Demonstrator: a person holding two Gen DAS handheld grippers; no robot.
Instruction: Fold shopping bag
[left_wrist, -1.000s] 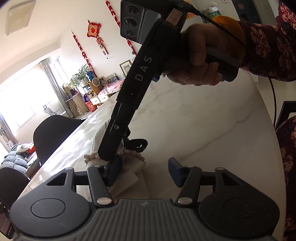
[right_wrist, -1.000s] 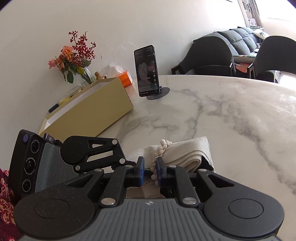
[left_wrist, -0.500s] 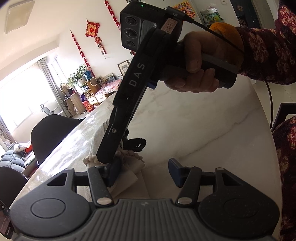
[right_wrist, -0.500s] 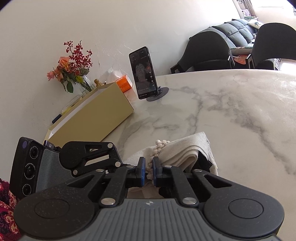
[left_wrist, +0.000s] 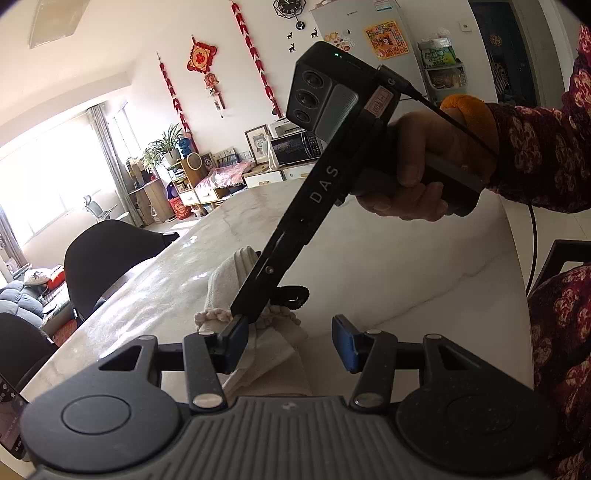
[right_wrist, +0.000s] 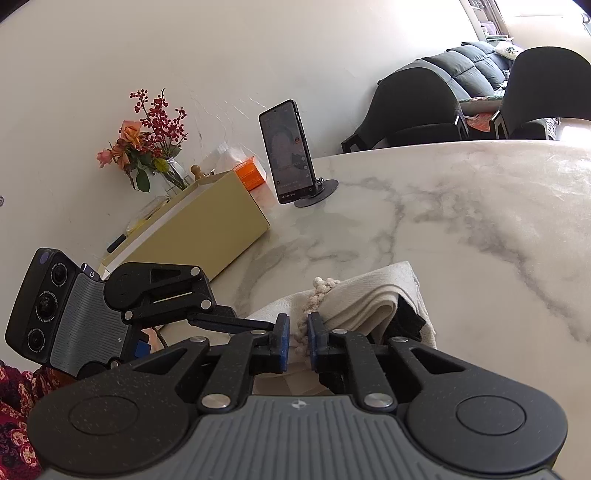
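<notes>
1. Left wrist view: my left gripper (left_wrist: 288, 341) is half open and closing, pads off the folded shopping bag (left_wrist: 236, 295) lying on the marble table (left_wrist: 388, 266)
2. Right wrist view: my right gripper (right_wrist: 296, 341) is opening slightly, braided handle (right_wrist: 317, 299) between its pads; grip uncertain

Your right gripper (right_wrist: 297, 341) sits low over the marble table (right_wrist: 461, 206), its jaws opening with the braided handle (right_wrist: 314, 301) of the folded cream shopping bag (right_wrist: 373, 295) between the blue pads. Your left gripper (right_wrist: 258, 325) reaches in from the left, touching the bag's near edge. Farther back stand a phone (right_wrist: 286, 151) on its stand, a yellow box (right_wrist: 199, 225) and a vase of flowers (right_wrist: 147, 144).
</notes>
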